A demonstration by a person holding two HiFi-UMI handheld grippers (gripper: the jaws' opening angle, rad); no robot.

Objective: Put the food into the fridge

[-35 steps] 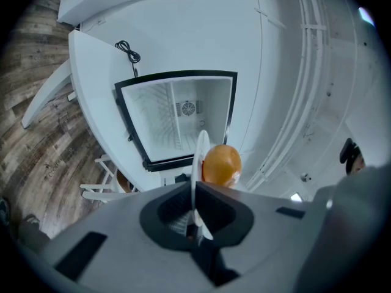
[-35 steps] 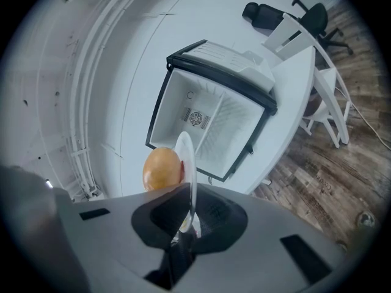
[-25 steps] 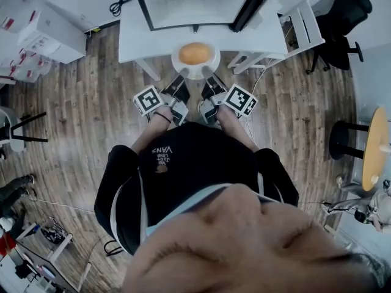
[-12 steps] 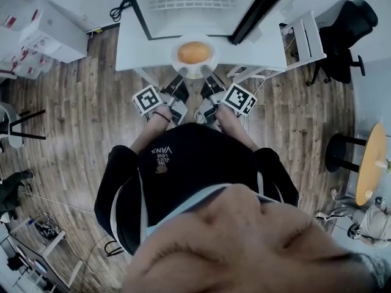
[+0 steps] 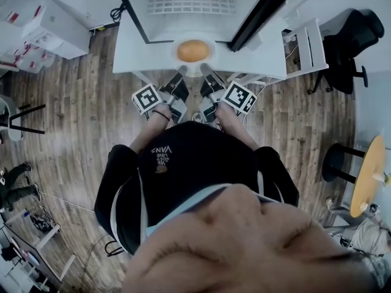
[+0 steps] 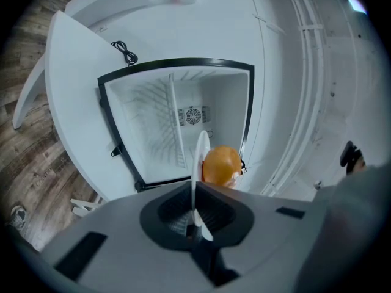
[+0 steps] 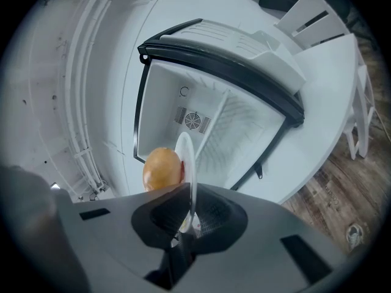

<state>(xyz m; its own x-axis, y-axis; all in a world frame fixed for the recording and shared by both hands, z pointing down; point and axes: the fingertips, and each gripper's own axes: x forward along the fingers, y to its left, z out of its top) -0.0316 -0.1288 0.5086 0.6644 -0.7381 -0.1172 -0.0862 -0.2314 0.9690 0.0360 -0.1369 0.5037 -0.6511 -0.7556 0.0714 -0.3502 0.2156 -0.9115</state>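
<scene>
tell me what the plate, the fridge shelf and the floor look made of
Plate: likely glazed ceramic or melamine, going by its thin, smooth white rim; which one is unclear.
Fridge shelf: probably white-coated metal wire, since it is a grid of thin bars.
Floor: wood or wood-look laminate, with matte brown planks showing grain.

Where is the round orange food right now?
The round orange food sits on a white plate that the left gripper and right gripper clamp by its rim, top-centre in the head view, in front of the open fridge.
</scene>
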